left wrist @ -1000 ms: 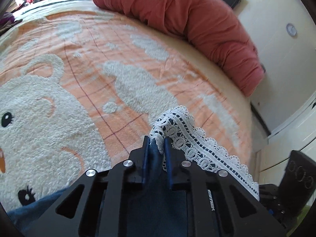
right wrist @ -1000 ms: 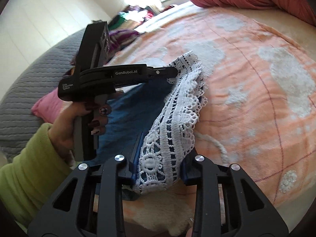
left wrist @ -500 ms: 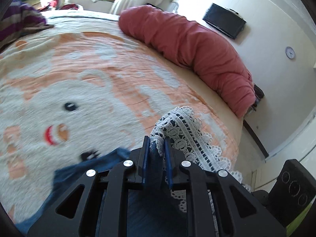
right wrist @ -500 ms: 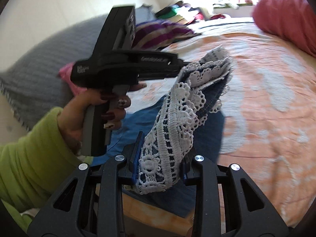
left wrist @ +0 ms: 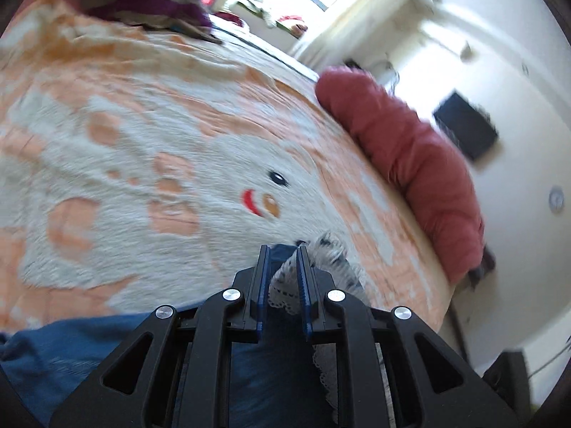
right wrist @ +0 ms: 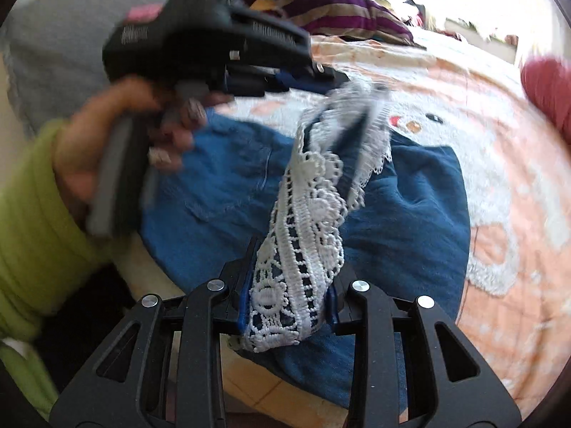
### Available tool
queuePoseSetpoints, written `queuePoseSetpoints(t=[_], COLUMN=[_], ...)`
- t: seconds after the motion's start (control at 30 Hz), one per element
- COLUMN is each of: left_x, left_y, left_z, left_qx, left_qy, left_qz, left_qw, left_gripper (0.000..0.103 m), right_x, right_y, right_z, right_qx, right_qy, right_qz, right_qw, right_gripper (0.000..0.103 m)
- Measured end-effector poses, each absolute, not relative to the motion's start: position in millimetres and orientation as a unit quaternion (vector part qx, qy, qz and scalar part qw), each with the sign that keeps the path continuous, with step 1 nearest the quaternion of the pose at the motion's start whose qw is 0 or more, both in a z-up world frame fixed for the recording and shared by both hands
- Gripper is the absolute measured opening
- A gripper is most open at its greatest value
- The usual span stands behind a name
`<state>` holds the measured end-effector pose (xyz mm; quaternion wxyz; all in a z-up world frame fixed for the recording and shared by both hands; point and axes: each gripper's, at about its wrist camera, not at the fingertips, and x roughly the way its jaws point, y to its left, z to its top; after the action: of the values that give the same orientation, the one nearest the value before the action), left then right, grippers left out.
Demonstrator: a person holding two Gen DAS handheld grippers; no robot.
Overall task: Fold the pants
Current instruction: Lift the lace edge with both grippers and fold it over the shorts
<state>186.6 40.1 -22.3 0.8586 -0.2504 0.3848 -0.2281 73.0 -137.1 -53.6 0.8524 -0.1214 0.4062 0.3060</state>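
The blue pants (right wrist: 410,199) lie spread on the bed, on the orange and white blanket (right wrist: 499,164) with its cartoon face; their lace-trimmed hem (right wrist: 307,235) is lifted off the denim and stretched between the two tools; the near end of the lace sits in the right hand-held gripper (right wrist: 289,306), whose blue pads pinch the white trim from both sides; the far end runs up to the left hand-held gripper (right wrist: 332,78), blurred with motion, clamped on the other corner of the hem; in its own wrist view the left hand-held gripper (left wrist: 282,285) has its two blue pads nearly pressed together, with a fold of lace (left wrist: 285,285) and denim caught between them and more blue cloth (left wrist: 71,349) hanging below; the left hand (right wrist: 117,142), coming out of a lime-green sleeve (right wrist: 32,235), wraps the tool's grey handle at the left of the scene; beyond the pants, a purple striped garment (right wrist: 339,10) lies at the far side of the bed; a red rolled duvet (left wrist: 410,164) runs along the right edge; a grey knitted cushion (right wrist: 50,50) sits far left; a dark screen (left wrist: 467,128) hangs on the pale wall at the right.
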Motion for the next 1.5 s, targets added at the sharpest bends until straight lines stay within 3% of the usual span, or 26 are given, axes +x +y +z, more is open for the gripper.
queuePoseSetpoints(t=[0.13,0.23,0.4,0.57,0.83,1.0,1.03,1.13,1.17,1.3,1.43,1.5], left_x=[191.1,191.8,193.0,196.5,200.8,200.4,199.6,197.4,196.4,201.3,210.7,212.0], left_y=[64.3,66.9,60.9,50.9,36.5,33.7,31.0,21.9,21.5,15.6,18.3,22.1], left_z=[-31.4,-31.4,-38.5,-51.4,-62.0,-60.3,-57.8,-46.2,-41.3,-31.8,-51.6,-59.8], left_qx=[-0.302,-0.307,-0.293,-0.284,-0.259,-0.252,-0.252,-0.242,-0.242,-0.212,-0.202,-0.209], left_qy=[0.402,0.404,0.426,0.453,0.466,0.467,0.463,0.442,0.434,0.416,0.445,0.456], left_qz=[-0.232,-0.234,-0.221,-0.223,-0.215,-0.216,-0.222,-0.235,-0.240,-0.236,-0.203,-0.197], left_qw=[0.833,0.829,0.827,0.815,0.818,0.820,0.820,0.831,0.834,0.852,0.848,0.842], left_gripper=[0.020,0.035,0.049,0.055,0.051,0.025,0.022,0.016,0.015,0.015,0.016,0.022], right_x=[56.0,45.4,45.1,81.8,202.1,238.3,241.5,247.6,245.3,238.2,247.4,247.6], right_y=[-114.2,-106.0,-127.0,-175.7,-234.6,-231.8,-231.4,-228.7,-230.8,-242.8,-229.0,-227.3], right_z=[-60.6,-59.7,-35.3,-9.7,-41.1,-68.9,-73.3,-77.8,-75.2,-57.3,-62.7,-69.1], right_qx=[-0.177,-0.183,-0.123,-0.069,0.058,0.088,0.096,0.093,0.096,0.115,0.054,0.034], right_qy=[0.393,0.388,0.375,0.362,0.465,0.500,0.505,0.499,0.490,0.442,0.441,0.447], right_qz=[0.316,0.345,0.385,0.315,0.236,0.232,0.240,0.272,0.277,0.265,0.225,0.213], right_qw=[0.845,0.835,0.834,0.874,0.851,0.829,0.824,0.817,0.821,0.849,0.867,0.868], right_gripper=[0.035,0.047,0.054,0.060,0.061,0.061,0.059,0.013,0.009,0.008,0.008,0.009])
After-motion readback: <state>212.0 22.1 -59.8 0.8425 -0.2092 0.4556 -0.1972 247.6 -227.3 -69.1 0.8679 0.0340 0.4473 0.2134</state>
